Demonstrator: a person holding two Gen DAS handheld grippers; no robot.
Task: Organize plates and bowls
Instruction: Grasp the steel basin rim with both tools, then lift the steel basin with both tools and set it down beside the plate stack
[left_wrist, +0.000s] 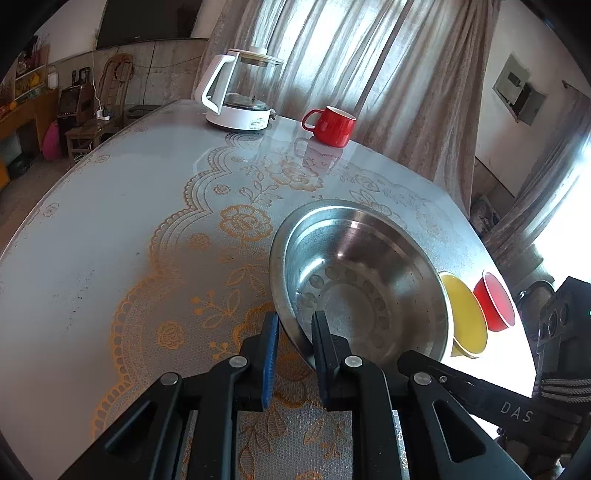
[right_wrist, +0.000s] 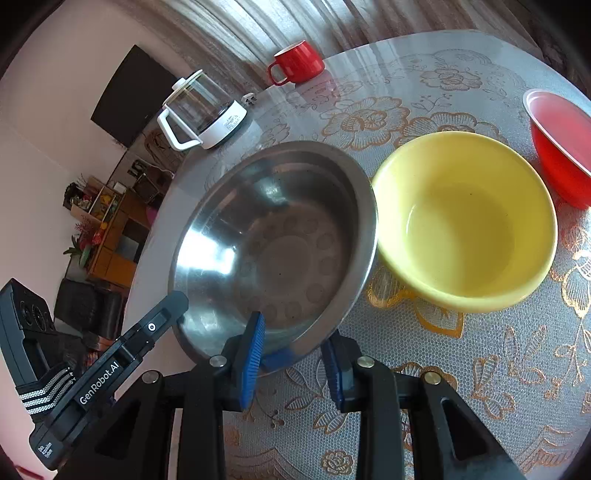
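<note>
With both sets of fingers (left_wrist: 294, 325) (right_wrist: 295, 341) clamped on the round steel bowl's (left_wrist: 364, 273) thin rim, I fear uneven lifting slips it.

The steel bowl (right_wrist: 280, 243) sits empty and upright, its near rim caught between both pairs of tongs. Touching its right rim is the empty yellow bowl (right_wrist: 465, 221); further right sits the red bowl (right_wrist: 561, 147).
</note>
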